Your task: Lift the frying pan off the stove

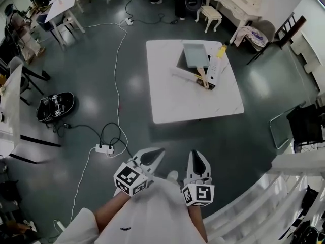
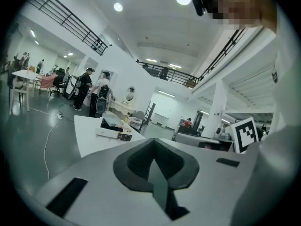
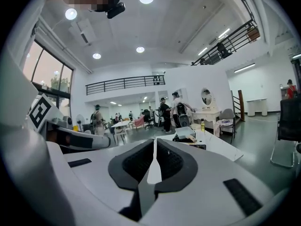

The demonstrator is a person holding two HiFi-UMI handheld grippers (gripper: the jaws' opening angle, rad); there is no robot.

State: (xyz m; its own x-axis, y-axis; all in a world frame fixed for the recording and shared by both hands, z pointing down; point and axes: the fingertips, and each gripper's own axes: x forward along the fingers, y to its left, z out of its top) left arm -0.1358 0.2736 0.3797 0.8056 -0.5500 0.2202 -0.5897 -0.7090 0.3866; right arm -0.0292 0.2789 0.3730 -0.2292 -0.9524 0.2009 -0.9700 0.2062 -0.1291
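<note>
Fingers pressed together, empty, on my left gripper and right gripper. Frying pan sits on the stove on the table, well apart from me. Nothing's done: approach, grasp and lift all remain.

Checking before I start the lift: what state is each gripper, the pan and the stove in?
left gripper: shut, empty, short of the table.
right gripper: shut, empty, short of the table.
frying pan: resting on the stove, untouched.
stove: on the table; lit or not, cannot tell.
</note>
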